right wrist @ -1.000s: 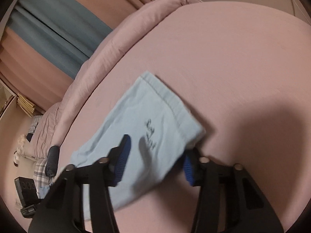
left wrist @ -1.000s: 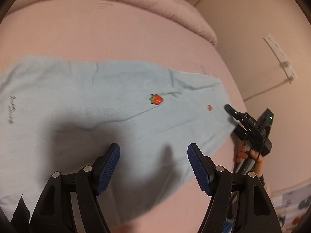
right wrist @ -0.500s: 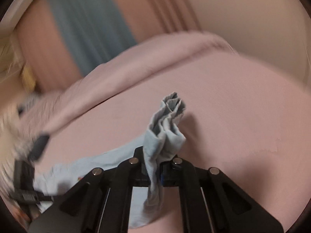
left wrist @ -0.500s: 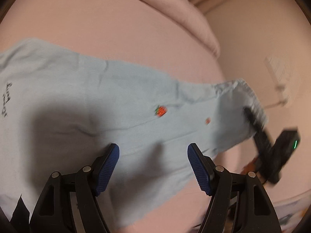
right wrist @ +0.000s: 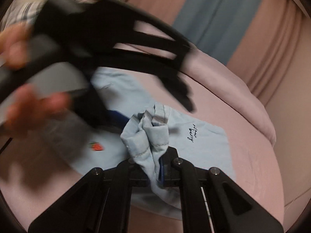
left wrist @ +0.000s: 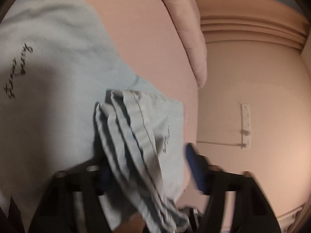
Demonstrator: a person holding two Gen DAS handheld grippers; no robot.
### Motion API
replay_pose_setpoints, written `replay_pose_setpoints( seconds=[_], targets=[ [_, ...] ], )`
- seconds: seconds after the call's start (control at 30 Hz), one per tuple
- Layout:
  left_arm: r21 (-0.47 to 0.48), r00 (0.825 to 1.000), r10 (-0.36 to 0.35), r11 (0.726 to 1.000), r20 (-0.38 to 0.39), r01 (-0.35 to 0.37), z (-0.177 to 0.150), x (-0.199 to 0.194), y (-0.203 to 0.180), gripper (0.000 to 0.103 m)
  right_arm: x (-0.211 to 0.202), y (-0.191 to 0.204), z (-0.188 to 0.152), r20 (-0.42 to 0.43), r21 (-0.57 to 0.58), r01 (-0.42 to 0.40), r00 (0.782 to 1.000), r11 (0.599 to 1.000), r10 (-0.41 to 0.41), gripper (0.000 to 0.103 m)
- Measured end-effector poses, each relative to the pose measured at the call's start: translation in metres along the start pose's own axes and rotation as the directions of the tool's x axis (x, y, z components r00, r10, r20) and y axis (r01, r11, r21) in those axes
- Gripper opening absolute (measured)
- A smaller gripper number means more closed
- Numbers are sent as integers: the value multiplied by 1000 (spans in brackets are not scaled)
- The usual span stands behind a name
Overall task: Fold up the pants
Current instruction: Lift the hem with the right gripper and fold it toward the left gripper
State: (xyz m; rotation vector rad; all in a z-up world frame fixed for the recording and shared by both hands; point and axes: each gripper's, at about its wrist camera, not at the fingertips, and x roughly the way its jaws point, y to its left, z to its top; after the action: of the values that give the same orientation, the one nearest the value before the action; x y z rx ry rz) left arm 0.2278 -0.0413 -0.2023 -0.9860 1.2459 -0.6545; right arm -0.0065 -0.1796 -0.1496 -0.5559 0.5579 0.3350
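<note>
Two grippers: my right gripper (right wrist: pixel 155 167) pinches the light-blue pants' (right wrist: pixel 204 141) bunched hem, my left gripper (left wrist: pixel 147 170) gapes around it.

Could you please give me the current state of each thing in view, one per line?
Pants: light blue, partly folded over on the bed, one end bunched.
Right gripper: shut on the bunched fabric.
Left gripper: blurred; grip unclear.
Bed: pink sheet under the pants.
</note>
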Motion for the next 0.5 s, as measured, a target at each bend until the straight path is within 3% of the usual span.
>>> replay_pose_setpoints(
  seconds=[0.03,0.1,0.27,0.4,0.47,0.5],
  targets=[
    [25,1000,22,999,6,-22,0,-4,-3,21,-1,3,0,3,-8,6,1000,1000,-6,8],
    [85,997,60,994,43,-64,-2,-15,-10,9,0,6,4,7,-12,20,1000,1000,-19,8],
    [195,979,127,968,158,-157,-3,-55,-16,8,0,12,15,38,-12,9,999,1000,-9,9],
    [158,956,212,956,204,-246,2,-57,2,7,12,30,26,39,-73,-33,999,997,36,11],
    [162,940,276,937,200,-309,4,-56,6,12,20,28,26,17,-52,-70,997,996,71,15],
    [151,933,322,926,158,-345,6,-52,12,17,24,26,26,0,-51,-98,995,994,98,21]
  ],
)
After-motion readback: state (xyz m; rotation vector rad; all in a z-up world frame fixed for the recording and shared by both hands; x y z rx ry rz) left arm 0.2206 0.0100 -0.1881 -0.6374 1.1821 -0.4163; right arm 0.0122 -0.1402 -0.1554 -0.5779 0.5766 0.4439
